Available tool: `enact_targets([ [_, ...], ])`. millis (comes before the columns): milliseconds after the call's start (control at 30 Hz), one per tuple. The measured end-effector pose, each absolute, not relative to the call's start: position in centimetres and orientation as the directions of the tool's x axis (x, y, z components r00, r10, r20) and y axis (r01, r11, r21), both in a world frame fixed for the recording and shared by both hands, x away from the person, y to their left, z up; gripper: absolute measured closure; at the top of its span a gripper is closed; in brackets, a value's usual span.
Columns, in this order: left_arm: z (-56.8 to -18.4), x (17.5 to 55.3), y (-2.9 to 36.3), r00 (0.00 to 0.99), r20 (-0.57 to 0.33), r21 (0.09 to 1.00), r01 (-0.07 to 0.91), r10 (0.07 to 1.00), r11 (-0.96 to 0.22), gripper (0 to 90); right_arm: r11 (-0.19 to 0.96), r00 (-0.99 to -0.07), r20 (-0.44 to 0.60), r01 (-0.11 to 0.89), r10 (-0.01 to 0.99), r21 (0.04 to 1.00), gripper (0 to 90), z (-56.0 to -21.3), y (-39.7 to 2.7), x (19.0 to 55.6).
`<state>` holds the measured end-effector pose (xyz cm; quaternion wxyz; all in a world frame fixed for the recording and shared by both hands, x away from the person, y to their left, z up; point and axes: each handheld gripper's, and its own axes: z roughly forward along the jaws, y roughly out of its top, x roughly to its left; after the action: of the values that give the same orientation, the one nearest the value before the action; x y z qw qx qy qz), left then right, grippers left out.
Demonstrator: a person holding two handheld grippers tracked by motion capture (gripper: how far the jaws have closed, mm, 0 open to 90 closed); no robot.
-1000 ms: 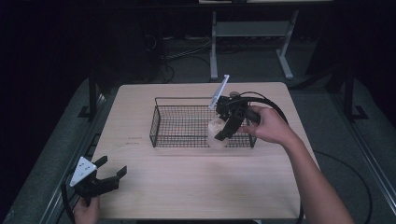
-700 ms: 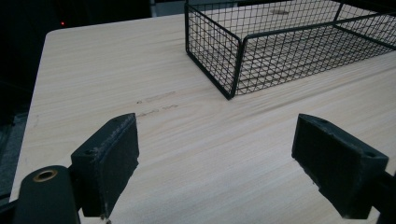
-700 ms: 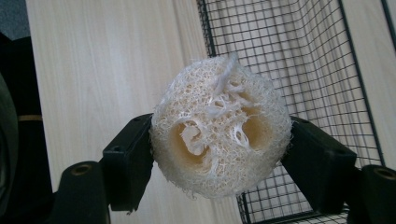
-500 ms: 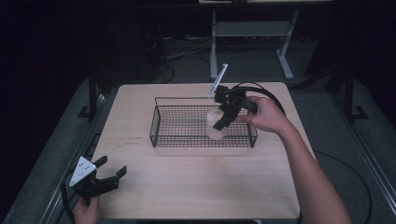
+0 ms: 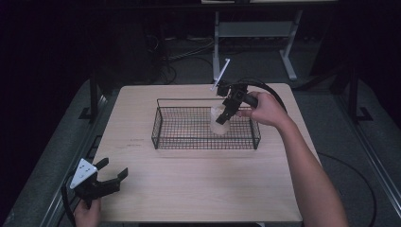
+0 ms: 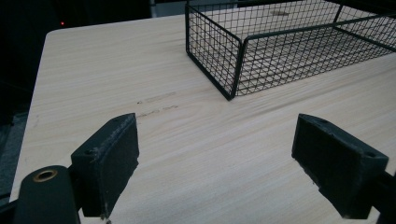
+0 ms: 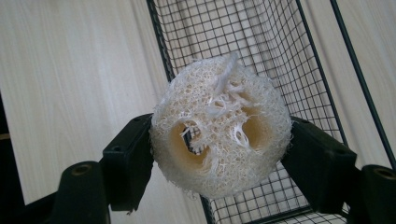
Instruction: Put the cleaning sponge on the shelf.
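Observation:
A pale loofah sponge (image 7: 219,128) (image 5: 219,121) is clamped between the jaws of my right gripper (image 5: 222,118) (image 7: 219,154), which is shut on it and holds it over the right part of a black wire basket (image 5: 158,127) (image 7: 317,60) at the table's middle. The basket's mesh floor shows beneath the loofah. My left gripper (image 5: 111,176) (image 6: 217,158) rests at the table's near left corner, jaws wide open with nothing between them. The basket's corner (image 6: 233,60) lies ahead of it.
The light wooden table (image 5: 198,184) has open surface in front of and left of the basket. A white metal stand (image 5: 250,33) and cables are on the dark floor behind the table. Metal rails run along both table sides.
My right gripper has carried the loofah leftward and down, from the basket's right end to deeper over its inside. The left gripper has stayed in place.

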<state>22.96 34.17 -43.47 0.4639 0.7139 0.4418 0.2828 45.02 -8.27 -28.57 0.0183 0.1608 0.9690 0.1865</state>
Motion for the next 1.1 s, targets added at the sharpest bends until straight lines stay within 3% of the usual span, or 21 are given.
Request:
enact_targets([
  [1100, -43.5, 22.9, 34.3, 0.446, -0.011, 0.913, 0.369, 0.895, -0.173, 14.1, 0.875, -0.927, 0.057, 0.369, 0.37, 0.314, 27.4, -33.7, -7.7, 49.0],
])
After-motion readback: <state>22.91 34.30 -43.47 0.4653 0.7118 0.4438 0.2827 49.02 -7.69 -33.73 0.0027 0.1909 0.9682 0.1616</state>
